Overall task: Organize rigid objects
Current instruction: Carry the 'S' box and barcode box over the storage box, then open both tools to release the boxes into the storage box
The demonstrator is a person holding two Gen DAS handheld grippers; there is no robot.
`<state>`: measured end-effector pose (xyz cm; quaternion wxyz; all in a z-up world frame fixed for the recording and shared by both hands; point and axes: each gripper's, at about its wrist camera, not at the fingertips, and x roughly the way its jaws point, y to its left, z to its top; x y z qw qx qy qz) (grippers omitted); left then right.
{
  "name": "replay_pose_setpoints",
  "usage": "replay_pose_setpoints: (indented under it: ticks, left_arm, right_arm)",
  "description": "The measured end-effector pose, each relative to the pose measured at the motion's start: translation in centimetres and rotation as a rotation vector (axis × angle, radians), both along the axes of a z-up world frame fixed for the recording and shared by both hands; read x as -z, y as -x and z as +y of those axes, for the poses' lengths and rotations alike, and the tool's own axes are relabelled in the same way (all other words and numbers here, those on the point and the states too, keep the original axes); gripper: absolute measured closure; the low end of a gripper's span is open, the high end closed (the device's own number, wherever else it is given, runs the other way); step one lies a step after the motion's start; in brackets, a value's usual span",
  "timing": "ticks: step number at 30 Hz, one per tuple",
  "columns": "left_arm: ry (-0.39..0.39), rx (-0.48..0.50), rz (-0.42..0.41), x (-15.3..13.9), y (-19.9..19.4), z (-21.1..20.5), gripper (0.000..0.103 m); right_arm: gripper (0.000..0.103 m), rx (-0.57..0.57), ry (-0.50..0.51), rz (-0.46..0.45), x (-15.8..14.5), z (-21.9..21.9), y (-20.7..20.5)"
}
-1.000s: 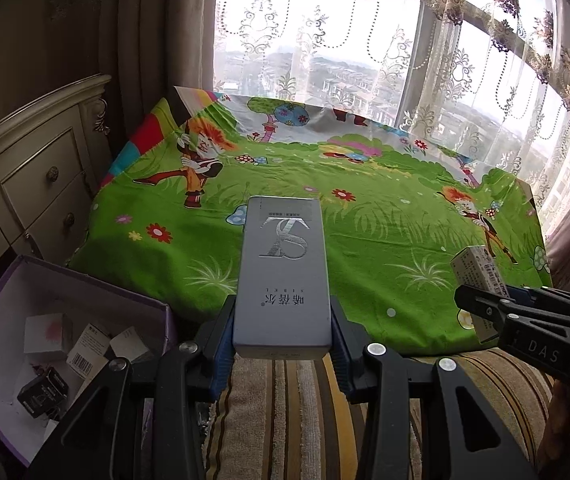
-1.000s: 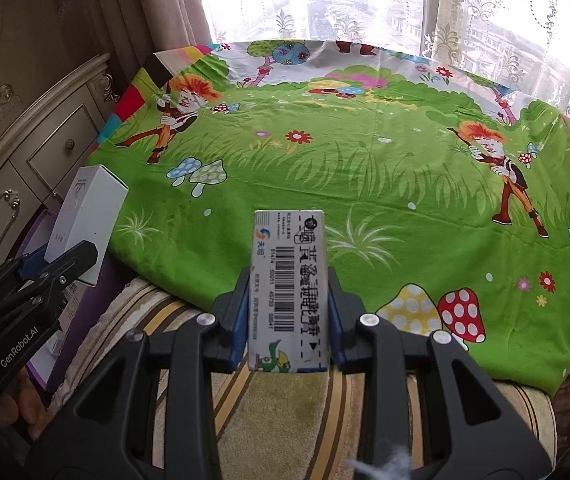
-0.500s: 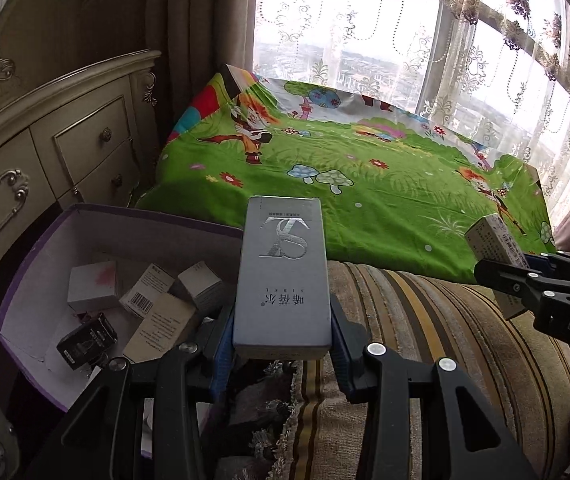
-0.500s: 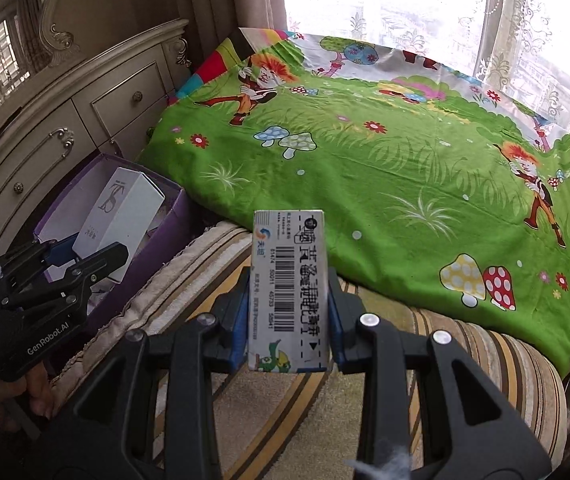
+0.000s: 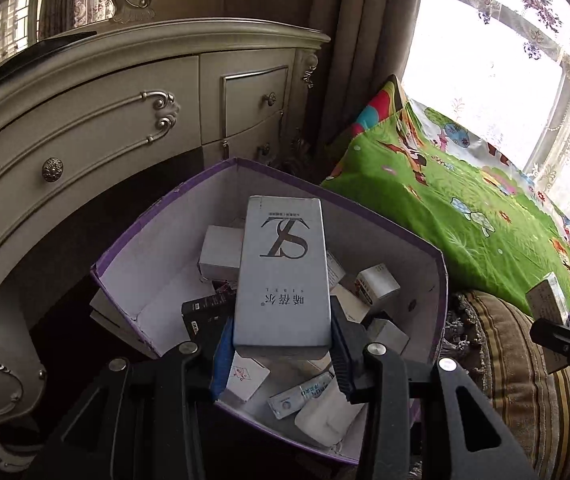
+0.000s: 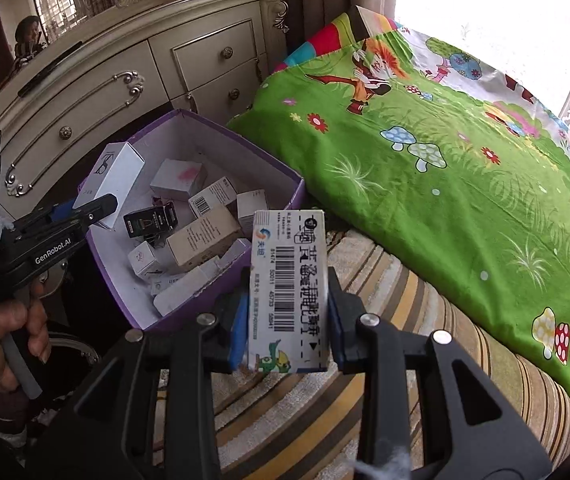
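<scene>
At the far left stands a cream dresser [image 5: 133,120] with carved silver handles, and a hand [image 6: 3,332] of the person holds the grip of the left hand-held gripper [image 5: 283,338]. This hand-held gripper is closed on a tall grey box [image 5: 283,276] with a big "SL" sign; both pads press on the lower sides of the box, and the box stands over the open purple box [image 5: 439,280], which sits in front of the dresser. Inside the purple box lie many small cartons in disorder: a white carton with a pink spot [image 6: 179,178], a black carton [image 6: 151,220], a beige carton [image 6: 205,240], a white blister pack [image 5: 299,394], and others that I cannot name. To the right of the purple box is a striped cushion [image 6: 405,320], touching its wall. The right hand-held gripper [image 6: 287,334] is over this cushion, just beside the purple box, and it is shut firmly on a white medicine box [image 6: 287,292] with a barcode and a little green cartoon figure; the box stands upright between the two blue pads. Further right, a green cartoon bedsheet [image 6: 445,184] with mushrooms and flowers covers the bed up to the window with a lace curtain [image 5: 525,60].
</scene>
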<state>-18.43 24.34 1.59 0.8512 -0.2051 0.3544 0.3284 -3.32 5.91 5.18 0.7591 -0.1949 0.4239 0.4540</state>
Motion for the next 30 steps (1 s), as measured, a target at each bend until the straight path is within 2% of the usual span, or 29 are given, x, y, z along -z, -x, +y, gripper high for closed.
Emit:
replay_pose_setpoints:
  ticks: [9, 21, 23, 24, 25, 26, 27, 30]
  left_arm:
    - [-0.001, -0.040, 0.020, 0.8, 0.7, 1.3, 0.061]
    - [0.008, -0.088, 0.017, 1.4, 1.4, 2.4, 0.060]
    - [0.015, -0.096, 0.017, 1.5, 1.5, 2.5, 0.059]
    - [0.021, -0.097, 0.017, 1.5, 1.5, 2.6, 0.057]
    - [0.024, -0.098, 0.020, 1.6, 1.5, 2.6, 0.050]
    - [0.021, -0.098, 0.023, 1.6, 1.4, 2.6, 0.043]
    - [0.016, -0.100, 0.024, 1.5, 1.5, 2.5, 0.041]
    - [0.019, -0.095, 0.022, 1.4, 1.5, 2.4, 0.039]
  right_arm:
    - [0.066, -0.128, 0.016, -0.009, 1.0, 5.7, 2.5]
    - [0.065, -0.191, 0.014, -0.069, 2.0, 9.5, 4.0]
    - [0.060, -0.193, 0.018, -0.072, 2.2, 9.6, 4.0]
    - [0.051, -0.193, 0.021, -0.072, 2.3, 9.6, 4.0]
    - [0.039, -0.189, 0.021, -0.078, 2.3, 9.6, 4.1]
    - [0.034, -0.183, 0.019, -0.087, 2.3, 9.5, 4.1]
    - [0.029, -0.178, 0.017, -0.096, 2.3, 9.4, 4.1]
    - [0.028, -0.170, 0.012, -0.119, 2.1, 9.2, 4.4]
